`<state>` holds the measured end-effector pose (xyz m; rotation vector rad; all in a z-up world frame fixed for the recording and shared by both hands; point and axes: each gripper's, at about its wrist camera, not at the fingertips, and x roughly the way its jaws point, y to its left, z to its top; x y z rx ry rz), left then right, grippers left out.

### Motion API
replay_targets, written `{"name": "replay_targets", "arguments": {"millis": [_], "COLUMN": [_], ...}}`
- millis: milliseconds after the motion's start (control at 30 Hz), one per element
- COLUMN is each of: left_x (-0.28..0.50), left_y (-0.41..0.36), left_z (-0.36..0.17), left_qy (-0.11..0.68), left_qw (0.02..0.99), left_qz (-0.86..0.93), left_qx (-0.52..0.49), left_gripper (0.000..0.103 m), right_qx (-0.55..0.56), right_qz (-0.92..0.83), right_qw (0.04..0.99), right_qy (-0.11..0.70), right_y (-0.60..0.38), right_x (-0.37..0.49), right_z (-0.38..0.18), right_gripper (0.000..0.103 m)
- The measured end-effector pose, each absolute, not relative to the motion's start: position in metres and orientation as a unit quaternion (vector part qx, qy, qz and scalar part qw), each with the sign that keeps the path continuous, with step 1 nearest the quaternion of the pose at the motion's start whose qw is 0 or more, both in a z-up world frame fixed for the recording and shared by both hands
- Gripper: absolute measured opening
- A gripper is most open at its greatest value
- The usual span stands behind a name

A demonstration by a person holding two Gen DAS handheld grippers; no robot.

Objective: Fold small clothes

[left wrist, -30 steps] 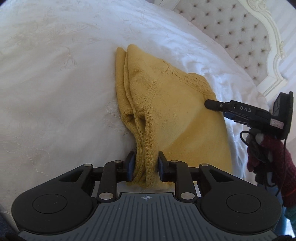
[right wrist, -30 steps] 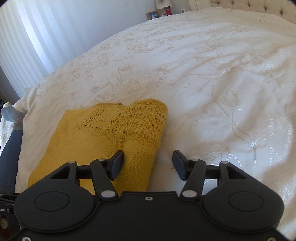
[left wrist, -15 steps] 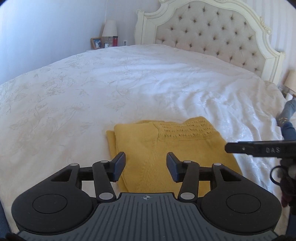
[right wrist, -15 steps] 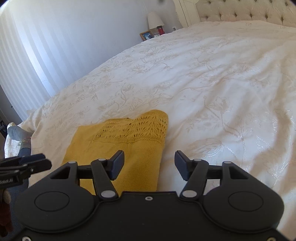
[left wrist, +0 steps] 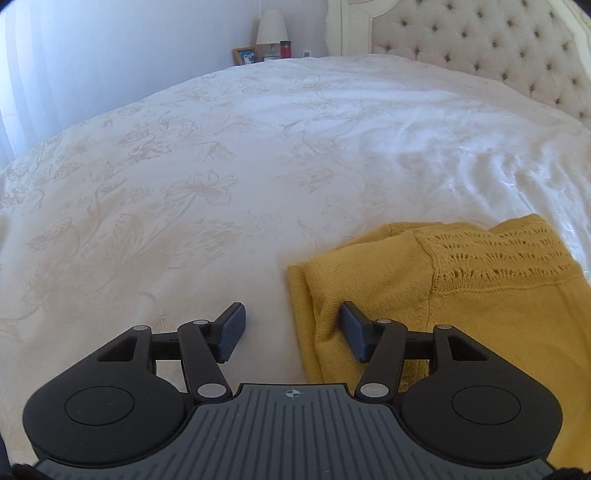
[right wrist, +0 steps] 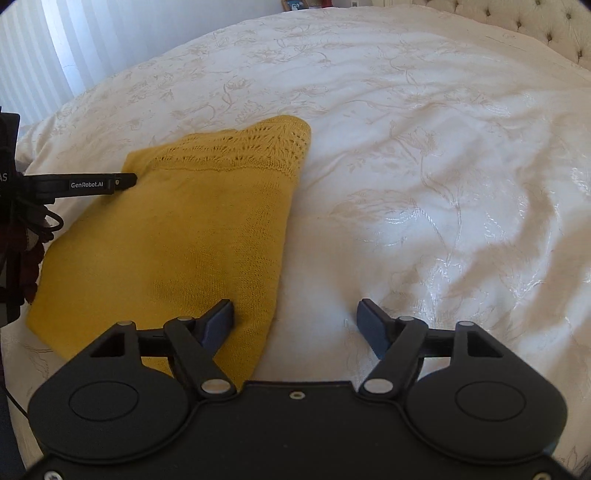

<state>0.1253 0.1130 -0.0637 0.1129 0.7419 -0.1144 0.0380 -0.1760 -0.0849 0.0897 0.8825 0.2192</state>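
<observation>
A folded yellow knit garment point(left wrist: 461, 291) point(right wrist: 184, 236) lies flat on the white bedspread point(left wrist: 221, 166). My left gripper point(left wrist: 291, 332) hovers over the garment's left edge; its jaws are opening, its right finger is above the knit, and the pads press on nothing. My right gripper point(right wrist: 295, 325) straddles the garment's right edge with its jaws opening too, left finger over the cloth, right finger over the bedspread point(right wrist: 424, 166). In the right wrist view the left gripper's fingers point(right wrist: 88, 183) reach in from the left over the garment.
A tufted cream headboard point(left wrist: 498, 48) stands at the far right. A nightstand with a lamp point(left wrist: 271, 27), a photo frame point(left wrist: 244, 55) and a red cup point(left wrist: 284, 49) is behind the bed. Pale curtains point(right wrist: 55, 48) hang at the left.
My left gripper let go of the garment's folded edge, widened and swung left, so the garment now sits at the right of its view. My right gripper widened and shifted slightly.
</observation>
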Motion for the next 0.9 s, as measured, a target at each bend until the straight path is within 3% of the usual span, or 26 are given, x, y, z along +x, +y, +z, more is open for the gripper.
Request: {"name": "replay_targets", "arguments": {"millis": [200, 467, 533, 567, 733, 900], "left_x": [0.128, 0.134, 0.135, 0.137, 0.147, 0.15], "left_y": [0.119, 0.118, 0.118, 0.119, 0.126, 0.13], "left_z": [-0.063, -0.063, -0.063, -0.064, -0.066, -0.057], "left_qy": [0.369, 0.374, 0.375, 0.376, 0.387, 0.388], "left_qw": [0.927, 0.925, 0.925, 0.924, 0.921, 0.921], "left_qz": [-0.063, -0.06, -0.055, -0.053, -0.033, -0.026], "left_qx": [0.038, 0.034, 0.036, 0.036, 0.028, 0.018], "left_gripper": [0.056, 0.061, 0.069, 0.071, 0.1, 0.103], "right_qx": [0.046, 0.021, 0.029, 0.036, 0.057, 0.064], "right_qz": [0.108, 0.077, 0.063, 0.058, 0.053, 0.033], "right_qw": [0.94, 0.929, 0.929, 0.929, 0.931, 0.942], "right_qy": [0.321, 0.36, 0.363, 0.364, 0.357, 0.328], "right_y": [-0.173, -0.159, -0.164, -0.167, -0.176, -0.183], "right_x": [0.054, 0.132, 0.14, 0.143, 0.142, 0.135], "right_z": [-0.048, -0.088, -0.096, -0.098, -0.096, -0.082], "right_gripper": [0.075, 0.076, 0.087, 0.088, 0.094, 0.098]}}
